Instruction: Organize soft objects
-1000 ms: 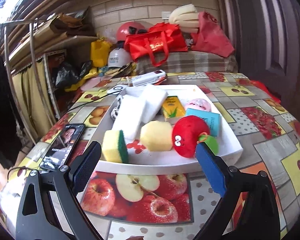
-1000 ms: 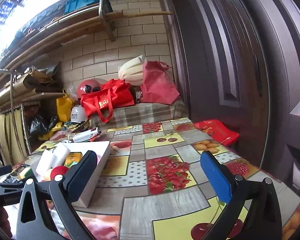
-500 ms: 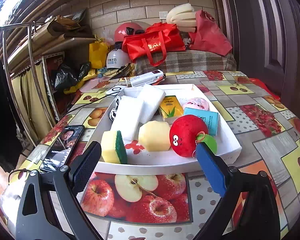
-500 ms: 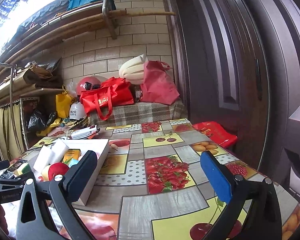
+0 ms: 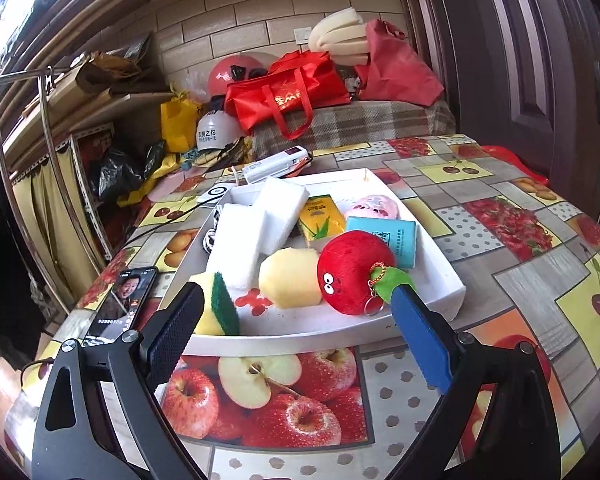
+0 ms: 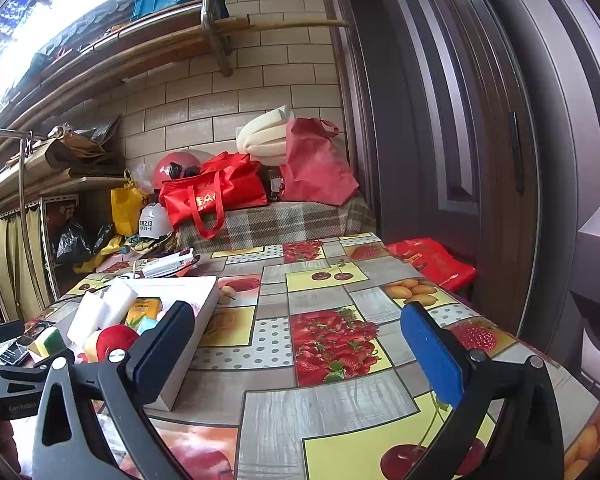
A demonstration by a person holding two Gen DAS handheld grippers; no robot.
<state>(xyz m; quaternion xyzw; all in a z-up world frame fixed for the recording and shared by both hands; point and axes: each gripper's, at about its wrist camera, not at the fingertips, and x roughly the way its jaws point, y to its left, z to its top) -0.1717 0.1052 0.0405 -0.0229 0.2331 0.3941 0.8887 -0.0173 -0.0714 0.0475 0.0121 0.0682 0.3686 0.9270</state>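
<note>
Fingers of the left gripper (image 5: 300, 328) stand wide apart with nothing between them, poised just in front of the near rim of a white tray (image 5: 440, 264) that sits on a table (image 5: 540, 272) covered with a fruit-print cloth. Inside the tray, nearest the gripper, a yellow sponge with a green scouring side (image 5: 216, 304) lies at the left, a pale yellow foam piece (image 5: 290, 278) sits in the middle, and a red plush apple with cartoon eyes, a green leaf and a key ring (image 5: 352, 270) rests at the right, touching the foam piece. Behind these lie two white sponge blocks (image 5: 256, 232), one overlapping the other, then a yellow tissue pack (image 5: 320, 222), a teal tissue pack (image 5: 388, 238) and a pink round item (image 5: 374, 206). A smartphone (image 5: 120, 304) with a lit screen lies on the cloth left of the tray. The right gripper (image 6: 296, 344) is likewise spread open and empty, hovering over the cloth well to the right of the tray (image 6: 204, 300); the left tool appears at that view's lower left edge. Beyond the table stand a red tote bag (image 5: 288, 92) and a red helmet (image 5: 236, 72) against a brick wall.
</note>
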